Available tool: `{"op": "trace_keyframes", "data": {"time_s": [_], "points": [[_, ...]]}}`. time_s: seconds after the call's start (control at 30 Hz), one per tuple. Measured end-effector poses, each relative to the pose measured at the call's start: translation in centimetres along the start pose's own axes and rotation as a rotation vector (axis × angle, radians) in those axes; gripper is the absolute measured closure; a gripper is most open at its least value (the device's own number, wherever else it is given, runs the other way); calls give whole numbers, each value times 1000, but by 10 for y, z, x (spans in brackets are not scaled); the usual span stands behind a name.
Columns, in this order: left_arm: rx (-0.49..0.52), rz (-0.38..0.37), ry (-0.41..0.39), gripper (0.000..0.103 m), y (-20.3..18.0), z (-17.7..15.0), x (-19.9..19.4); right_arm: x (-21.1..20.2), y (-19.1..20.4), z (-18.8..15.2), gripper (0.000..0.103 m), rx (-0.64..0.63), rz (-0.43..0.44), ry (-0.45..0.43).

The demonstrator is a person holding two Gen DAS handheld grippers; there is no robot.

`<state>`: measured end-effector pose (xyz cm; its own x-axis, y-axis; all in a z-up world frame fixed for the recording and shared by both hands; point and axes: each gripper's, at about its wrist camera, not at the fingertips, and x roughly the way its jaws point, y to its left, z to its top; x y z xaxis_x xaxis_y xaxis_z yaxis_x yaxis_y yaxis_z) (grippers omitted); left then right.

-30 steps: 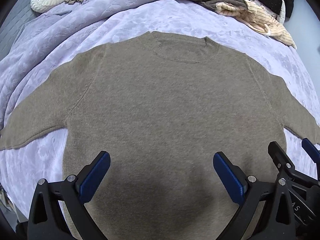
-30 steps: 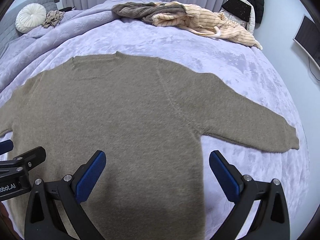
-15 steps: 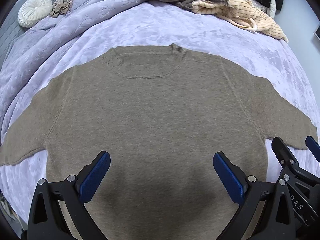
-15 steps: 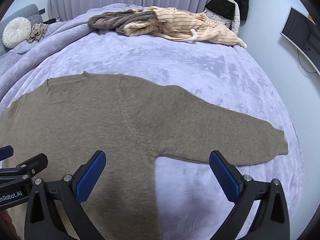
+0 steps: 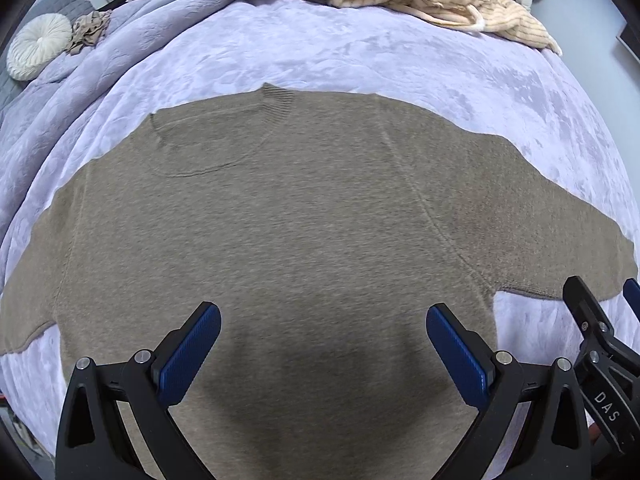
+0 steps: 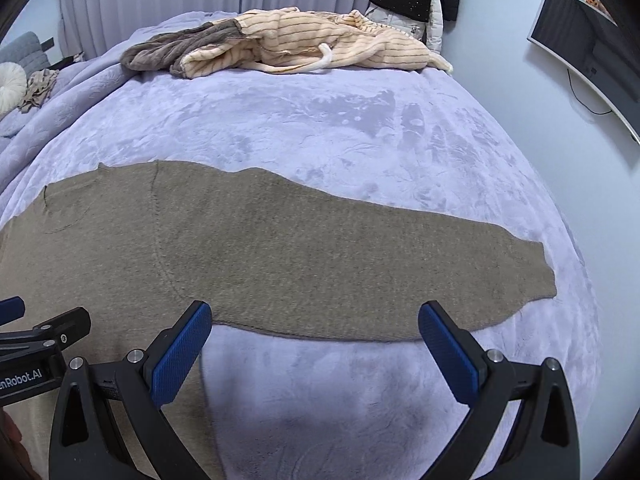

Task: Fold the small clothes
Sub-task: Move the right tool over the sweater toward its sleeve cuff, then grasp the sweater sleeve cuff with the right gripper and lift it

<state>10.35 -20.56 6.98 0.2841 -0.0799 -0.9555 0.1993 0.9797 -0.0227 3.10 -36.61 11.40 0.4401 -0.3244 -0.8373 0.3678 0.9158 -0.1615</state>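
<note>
A taupe knit sweater [image 5: 288, 216] lies flat and spread out on the lilac bedspread [image 5: 360, 52], neck away from me, both sleeves stretched sideways. My left gripper [image 5: 323, 344] hovers open over the sweater's lower body, nothing between its blue pads. In the right wrist view the sweater's right sleeve [image 6: 360, 256] runs across to its cuff [image 6: 536, 276]. My right gripper [image 6: 316, 344] is open above the bedspread just below that sleeve, near the armpit. Each gripper shows at the edge of the other's view.
A heap of clothes, brown knit and cream striped [image 6: 304, 44], lies at the far side of the bed. A round white cushion [image 5: 38, 46] and a small beige garment [image 5: 90, 30] sit far left. A monitor [image 6: 584, 44] hangs on the right wall.
Both grippers have swung to the right: the sweater's neck slid left in both views, and the right sleeve now fills the right wrist view. Both stayed open.
</note>
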Motion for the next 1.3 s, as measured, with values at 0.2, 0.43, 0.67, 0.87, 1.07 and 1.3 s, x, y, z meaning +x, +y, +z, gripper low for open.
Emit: {"op": "trace_keyframes", "data": {"time_s": [0.2, 0.43, 0.67, 0.87, 1.07, 1.3], "points": [[29, 0, 12, 0, -28, 6, 6, 8, -30, 1, 0, 36, -27, 7], [68, -1, 13, 0, -59, 15, 10, 20, -61, -1, 0, 69, -56, 17], [102, -3, 14, 0, -90, 23, 13, 34, -90, -4, 0, 103, -78, 31], [132, -3, 18, 0, -115, 28, 19, 45, -119, -8, 0, 145, -91, 45], [165, 4, 26, 0, -140, 27, 26, 63, -168, -22, 0, 232, -122, 69], [164, 7, 37, 0, -154, 28, 35, 85, -222, -37, 0, 348, -112, 95]]}}
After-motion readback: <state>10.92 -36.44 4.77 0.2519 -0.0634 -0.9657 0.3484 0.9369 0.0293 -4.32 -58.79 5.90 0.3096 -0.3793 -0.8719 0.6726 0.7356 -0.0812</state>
